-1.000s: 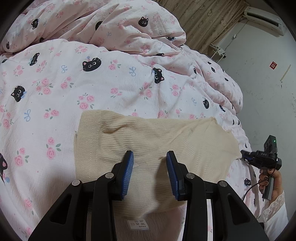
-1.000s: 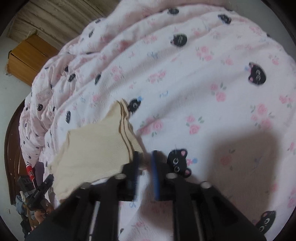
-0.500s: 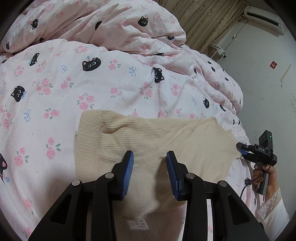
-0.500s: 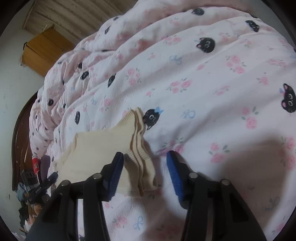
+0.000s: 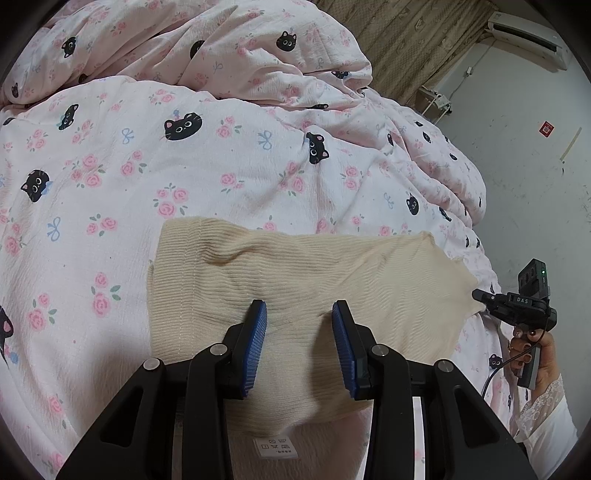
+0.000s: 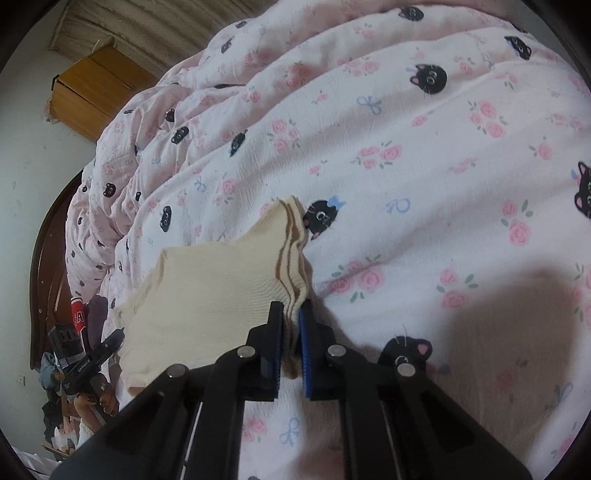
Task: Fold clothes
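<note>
Left tool [image 5: 298, 345] is hovering low over the near part of the cream ribbed garment [image 5: 295, 280], blue pads [image 5: 255, 343] spread wide with nothing between them. A white care label [image 5: 276, 446] is showing just below the near edge of the garment.

Right tool [image 6: 291, 347] is pinching the striped hem [image 6: 293, 258] of the same cream garment, pads pressed together on the stacked knit edges. In the left wrist view that tool [image 5: 480, 295] is gripping the garment's far right corner, and a hand [image 5: 532, 350] with dark nails is wrapping its handle, lace cuff [image 5: 539, 402] below.

The garment is lying flat on the bed, on a pink duvet [image 5: 221, 166] printed with roses, bows and black cat faces. A dark shadow [image 6: 517, 325] is falling on the duvet right of the right tool.

Farther back the duvet is bunching into a crumpled heap [image 5: 221, 48]. Beyond it: a wooden cabinet [image 6: 96, 92], a dark wood bed frame [image 6: 48, 236], a wall air conditioner [image 5: 528, 33], a red sticker [image 5: 546, 128] on the wall. Clutter by the bed frame is too small to tell.
</note>
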Motion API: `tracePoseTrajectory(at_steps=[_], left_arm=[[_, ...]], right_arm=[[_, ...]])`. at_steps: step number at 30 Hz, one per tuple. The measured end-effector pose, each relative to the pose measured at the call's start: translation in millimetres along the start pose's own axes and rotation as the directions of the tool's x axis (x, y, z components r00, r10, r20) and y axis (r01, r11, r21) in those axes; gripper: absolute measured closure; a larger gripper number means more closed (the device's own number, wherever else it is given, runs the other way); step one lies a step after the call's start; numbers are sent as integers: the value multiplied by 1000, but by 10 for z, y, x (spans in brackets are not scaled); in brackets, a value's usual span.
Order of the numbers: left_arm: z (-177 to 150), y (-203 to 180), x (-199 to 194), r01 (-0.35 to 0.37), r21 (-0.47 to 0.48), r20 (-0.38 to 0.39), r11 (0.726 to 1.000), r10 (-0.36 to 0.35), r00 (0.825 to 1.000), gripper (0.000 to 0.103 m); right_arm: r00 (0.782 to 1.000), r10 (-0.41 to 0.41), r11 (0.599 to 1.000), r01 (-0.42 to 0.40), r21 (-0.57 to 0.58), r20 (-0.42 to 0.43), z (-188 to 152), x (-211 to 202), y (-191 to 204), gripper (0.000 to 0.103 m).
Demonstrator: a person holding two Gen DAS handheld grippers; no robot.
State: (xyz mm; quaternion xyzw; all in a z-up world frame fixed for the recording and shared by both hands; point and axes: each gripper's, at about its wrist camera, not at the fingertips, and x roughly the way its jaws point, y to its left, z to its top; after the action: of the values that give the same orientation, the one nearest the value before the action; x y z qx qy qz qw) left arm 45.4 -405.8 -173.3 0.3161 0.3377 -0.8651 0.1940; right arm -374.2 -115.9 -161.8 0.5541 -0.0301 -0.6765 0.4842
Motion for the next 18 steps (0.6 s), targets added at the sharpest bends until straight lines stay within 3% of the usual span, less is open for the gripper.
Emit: tracePoseTrajectory(at_steps=[7,12,18], left_arm=[[16,-18,-54,11,-1,12,1000,-10,1000,71],[50,-49,-104,21,4,17,1000,-21,1000,71],[131,-38,-253,-15,20,48,1000,14,999,71]], right_arm=[[998,-3,1000,5,-23,56,28,-182,223,95],[999,7,994,-2,-106,53,60,-132,685,95],[999,29,975,-23,-222,25,64,24,1347,95]])
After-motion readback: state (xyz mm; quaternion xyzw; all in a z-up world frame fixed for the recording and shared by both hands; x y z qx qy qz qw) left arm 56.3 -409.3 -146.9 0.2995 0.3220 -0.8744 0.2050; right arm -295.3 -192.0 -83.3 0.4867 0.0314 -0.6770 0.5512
